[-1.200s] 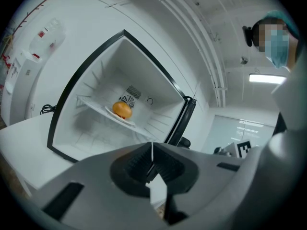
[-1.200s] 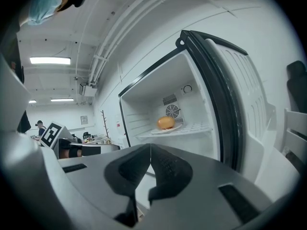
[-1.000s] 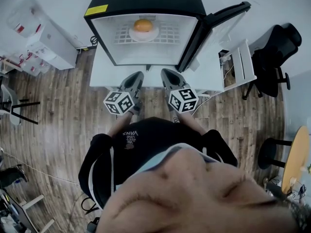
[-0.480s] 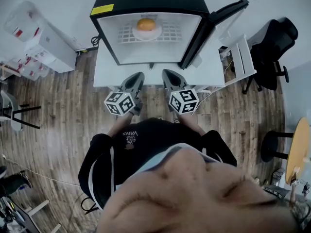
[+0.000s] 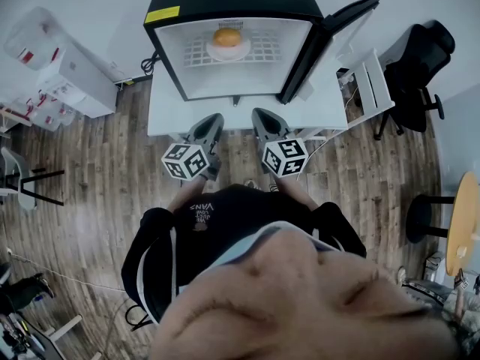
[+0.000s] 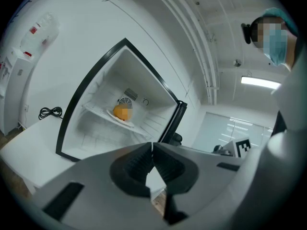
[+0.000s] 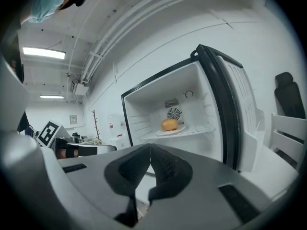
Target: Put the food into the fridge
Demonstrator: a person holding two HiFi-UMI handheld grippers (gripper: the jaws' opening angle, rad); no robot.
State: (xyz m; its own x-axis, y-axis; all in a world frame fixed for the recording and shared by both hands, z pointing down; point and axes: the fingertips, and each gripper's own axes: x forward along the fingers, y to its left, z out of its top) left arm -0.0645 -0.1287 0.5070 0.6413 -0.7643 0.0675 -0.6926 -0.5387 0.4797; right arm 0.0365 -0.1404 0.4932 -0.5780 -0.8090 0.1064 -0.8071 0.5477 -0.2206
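An orange round food item (image 5: 227,36) lies on a white plate (image 5: 228,50) on the wire shelf inside the open black fridge (image 5: 169,51). It also shows as the food (image 6: 122,112) in the left gripper view and as the food (image 7: 169,124) in the right gripper view. The fridge door (image 5: 334,32) stands swung out to the right. My left gripper (image 5: 213,120) and right gripper (image 5: 259,116) hover side by side in front of the fridge, over the near edge of its white table (image 5: 161,115). Both are shut and hold nothing, as the left gripper (image 6: 152,145) and right gripper (image 7: 150,147) show in their own views.
A white chair (image 5: 373,87) and a black office chair (image 5: 420,70) stand to the right of the fridge door. A white cabinet (image 5: 75,73) is at the left. A black stool (image 5: 420,220) and a round wooden table (image 5: 461,227) are at the far right, on wood flooring.
Both grippers stay shut and empty and have shifted slightly together in front of the fridge. The fridge sits a little further right in the head view.
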